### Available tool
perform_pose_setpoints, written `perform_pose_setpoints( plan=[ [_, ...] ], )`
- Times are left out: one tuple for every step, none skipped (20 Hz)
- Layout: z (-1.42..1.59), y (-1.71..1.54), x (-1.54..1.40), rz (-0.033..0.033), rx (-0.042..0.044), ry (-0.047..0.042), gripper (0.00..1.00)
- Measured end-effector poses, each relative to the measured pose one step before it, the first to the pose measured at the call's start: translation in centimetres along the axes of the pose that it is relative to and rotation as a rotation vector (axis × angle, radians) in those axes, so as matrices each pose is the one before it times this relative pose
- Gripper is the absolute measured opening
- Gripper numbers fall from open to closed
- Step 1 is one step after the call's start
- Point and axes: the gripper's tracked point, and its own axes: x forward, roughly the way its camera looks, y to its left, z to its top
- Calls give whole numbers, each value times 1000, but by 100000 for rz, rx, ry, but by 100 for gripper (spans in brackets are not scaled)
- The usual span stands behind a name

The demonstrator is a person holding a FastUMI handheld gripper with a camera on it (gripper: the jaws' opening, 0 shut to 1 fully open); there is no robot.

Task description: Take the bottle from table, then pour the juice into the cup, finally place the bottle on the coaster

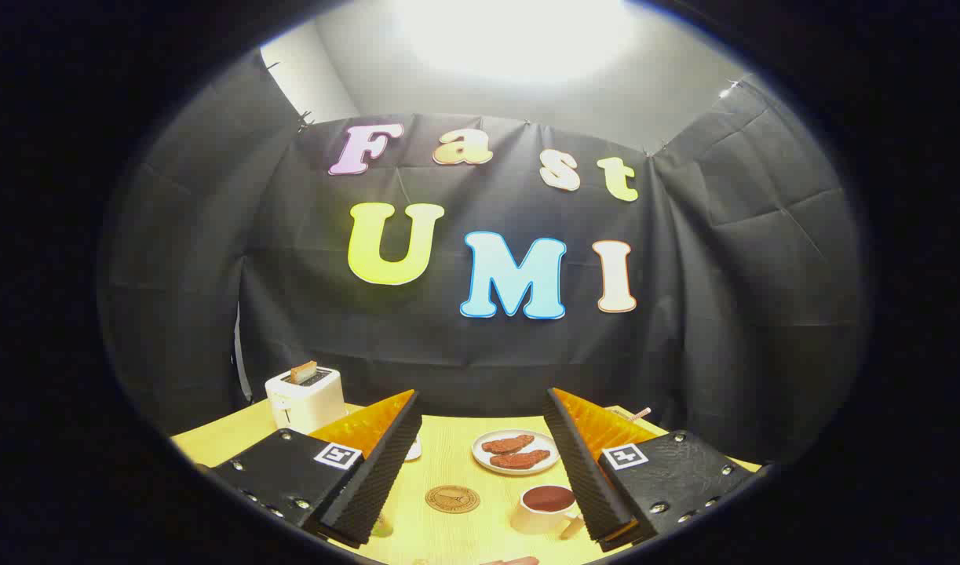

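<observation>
The gripper (480, 455) is held wide open above the table (448, 530), nothing grasped. Between the fingers are seen a coaster (452, 498) at lower centre, a cup (544, 508) to its right, and a plate (516, 453) beyond. The bottle cannot be identified with certainty.

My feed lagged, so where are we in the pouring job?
Done: unclear. The cup between the fingers holds something dark red, but I cannot tell if it was poured. In hand: nothing; the tool is open and empty over the table. Left: the coaster is bare, so placing the bottle remains. A greenish bit under the left finger may be the bottle.
</observation>
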Motion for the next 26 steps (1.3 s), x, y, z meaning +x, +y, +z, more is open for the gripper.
perform_pose_setpoints(
  plan=[
    [-27,-32,-98,23,392,60,96],
    [-13,-158,-73,-467,553,-115,96],
    [-4,50,-39,209,410,-733,96],
    [151,19,-17,-47,859,-361,96],
    [-251,-10,-15,100,536,-46,96],
    [-113,-12,-29,-366,72,343,96],
    [-223,-216,-19,-853,-287,459,96],
    [-164,-172,-43,-845,-465,472,96],
    [-38,-95,-77,-817,-439,102,96],
    [-168,-21,-51,-355,-237,210,96],
    [-92,154,-44,86,168,135,96],
    [-22,112,54,135,68,95,96],
    [-198,48,-60,-43,-147,136,96],
    [100,18,-46,-24,-552,-118,96],
    [-28,99,-8,-228,-556,-78,96],
    [-92,159,-91,-22,-430,-42,96],
    [-79,140,-40,10,-43,-90,96],
    [-154,250,17,-58,88,-52,96],
    [-65,200,-8,-194,31,-186,96],
    [-333,359,0,337,-27,-64,96],
    [-195,462,10,332,-110,-102,96],
    [-309,510,-58,601,65,38,96],
    [-251,629,-39,775,301,134,96],
    [-506,758,-1,916,348,580,96],
    [-427,892,-48,1173,88,418,96],
    [-397,836,5,809,-244,-208,96]
  ],
)
